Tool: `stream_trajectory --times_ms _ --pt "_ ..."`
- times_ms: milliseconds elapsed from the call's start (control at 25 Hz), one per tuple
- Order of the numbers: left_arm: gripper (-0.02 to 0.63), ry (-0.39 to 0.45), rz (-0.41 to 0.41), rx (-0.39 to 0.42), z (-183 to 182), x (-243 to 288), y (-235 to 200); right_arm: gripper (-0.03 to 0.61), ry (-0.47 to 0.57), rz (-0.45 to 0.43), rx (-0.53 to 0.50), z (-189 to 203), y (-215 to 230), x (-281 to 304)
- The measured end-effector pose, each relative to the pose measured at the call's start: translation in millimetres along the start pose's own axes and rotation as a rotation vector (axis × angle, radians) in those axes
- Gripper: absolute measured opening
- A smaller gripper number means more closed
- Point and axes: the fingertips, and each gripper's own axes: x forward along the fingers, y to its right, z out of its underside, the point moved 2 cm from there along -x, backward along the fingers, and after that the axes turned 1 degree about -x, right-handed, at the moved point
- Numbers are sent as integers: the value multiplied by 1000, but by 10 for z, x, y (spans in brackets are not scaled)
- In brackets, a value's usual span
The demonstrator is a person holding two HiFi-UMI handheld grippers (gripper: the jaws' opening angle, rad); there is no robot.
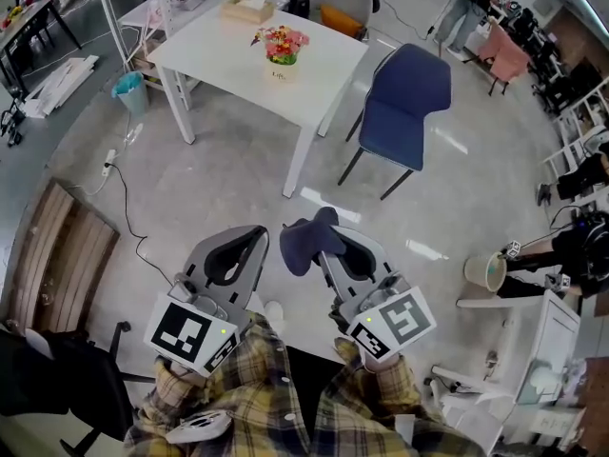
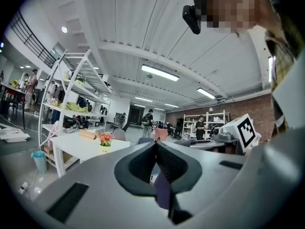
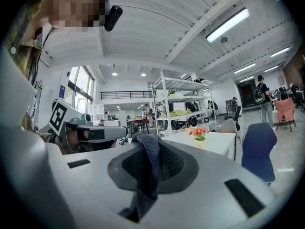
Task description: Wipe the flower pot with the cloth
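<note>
The flower pot (image 1: 283, 51), small and pale with red and pink flowers, stands on the white table (image 1: 219, 50) across the room. It also shows far ahead in both gripper views, as the flower pot (image 2: 105, 141) and the flower pot (image 3: 199, 135). A dark blue cloth (image 1: 306, 240) hangs from my right gripper (image 1: 326, 238), which is shut on it; the cloth (image 3: 149, 163) drapes over the closed jaws. My left gripper (image 1: 254, 237) is beside it, shut and holding nothing, its tips (image 2: 156, 146) meeting. Both grippers are held level near my body, well short of the table.
A blue chair (image 1: 404, 103) stands right of the table. On the table's far side is a tissue box (image 1: 247, 9). A teal bin (image 1: 130, 91) and a cable (image 1: 124, 208) are at the left, a wooden pallet (image 1: 57, 246) further left, and a bucket (image 1: 485, 271) at the right.
</note>
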Motion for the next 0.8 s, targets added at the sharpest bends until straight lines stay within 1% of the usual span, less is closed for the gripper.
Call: stream_trajectory --times_ms 160,360,600,800 --pt "9 -3 -20 -16 33 42 -207 17 -19 -3 9 48 49 167" --pt "9 -10 -18 -24 1 203 -628 17 -25 23 18 50 200 555" --pt "9 -11 7 -18 -189 526 -1351 17 -32 58 16 -72 417 1264" --pt "9 -8 53 -5 -396 813 -1988 17 -31 99 3 -213 596 1916"
